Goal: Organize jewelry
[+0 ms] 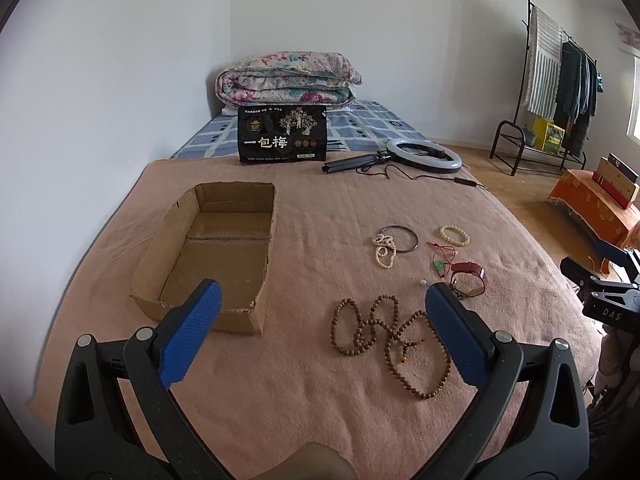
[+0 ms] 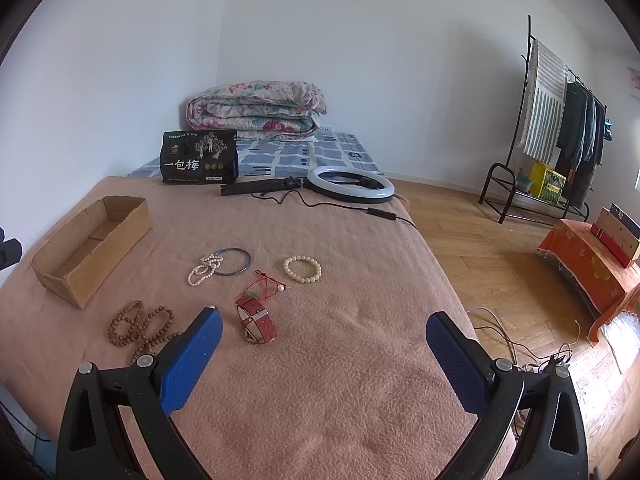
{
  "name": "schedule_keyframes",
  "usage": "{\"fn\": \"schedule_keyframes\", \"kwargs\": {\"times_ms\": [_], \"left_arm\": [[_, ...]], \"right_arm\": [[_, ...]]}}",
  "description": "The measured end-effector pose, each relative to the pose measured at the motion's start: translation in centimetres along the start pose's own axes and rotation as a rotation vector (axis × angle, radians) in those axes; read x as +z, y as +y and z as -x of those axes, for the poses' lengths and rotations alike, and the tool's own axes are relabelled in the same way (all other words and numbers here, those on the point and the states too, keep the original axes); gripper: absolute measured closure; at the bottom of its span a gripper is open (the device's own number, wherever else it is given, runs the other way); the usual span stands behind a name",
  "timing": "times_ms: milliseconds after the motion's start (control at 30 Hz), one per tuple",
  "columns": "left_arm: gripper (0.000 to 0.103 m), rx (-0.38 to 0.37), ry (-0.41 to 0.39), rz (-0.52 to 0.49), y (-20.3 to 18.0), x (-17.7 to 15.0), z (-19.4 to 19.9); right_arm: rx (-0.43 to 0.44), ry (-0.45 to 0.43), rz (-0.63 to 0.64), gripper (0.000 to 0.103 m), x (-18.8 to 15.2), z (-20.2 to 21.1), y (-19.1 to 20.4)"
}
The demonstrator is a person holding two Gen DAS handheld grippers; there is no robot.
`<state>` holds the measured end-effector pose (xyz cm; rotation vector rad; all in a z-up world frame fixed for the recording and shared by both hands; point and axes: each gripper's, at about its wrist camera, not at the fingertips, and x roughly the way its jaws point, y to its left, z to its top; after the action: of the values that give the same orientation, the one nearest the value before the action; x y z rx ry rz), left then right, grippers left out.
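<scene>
Wooden prayer beads (image 1: 394,342) lie partly hidden behind the right finger of the wide-open, empty left hand-held gripper (image 1: 322,300), near the cardboard box (image 1: 208,254) on the bed's pink blanket (image 1: 320,216), while the right hand-held gripper (image 2: 324,330), equally spread and empty, hovers beside the red watch (image 2: 257,320).

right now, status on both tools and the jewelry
Left tool open, right tool open, both empty. Cardboard box empty; wooden beads, red watch, cream bracelet loose on blanket. Nothing blocking.
</scene>
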<state>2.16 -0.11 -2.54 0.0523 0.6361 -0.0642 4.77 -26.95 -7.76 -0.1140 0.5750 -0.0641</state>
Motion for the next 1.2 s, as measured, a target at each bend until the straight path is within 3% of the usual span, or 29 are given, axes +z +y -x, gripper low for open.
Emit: {"fn": "schedule_keyframes", "kwargs": {"times_ms": [367,633,867,1200], "left_arm": [[0.0,-0.088,0.13,-0.079,-1.5,-2.2,-4.5],[0.0,-0.127,0.227,-0.061,-2.1,-2.8,-7.8],[0.004,-0.194,0.315,-0.109,-3.8,-3.0,-10.2],[0.004,-0.257,0.435,-0.027,-3.3,-1.9,-15.5]], "right_arm": [[0.008,0.045,0.011,0.0,-0.3,-1.9,0.3],[0.011,0.081,0.038,0.0,-0.1,-3.9,0.7],[0.008,0.088,0.061,0.0,0.5,-5.2,0.7],[0.038,0.129,0.078,0.0,1.3,-7.7,0.8]]}}
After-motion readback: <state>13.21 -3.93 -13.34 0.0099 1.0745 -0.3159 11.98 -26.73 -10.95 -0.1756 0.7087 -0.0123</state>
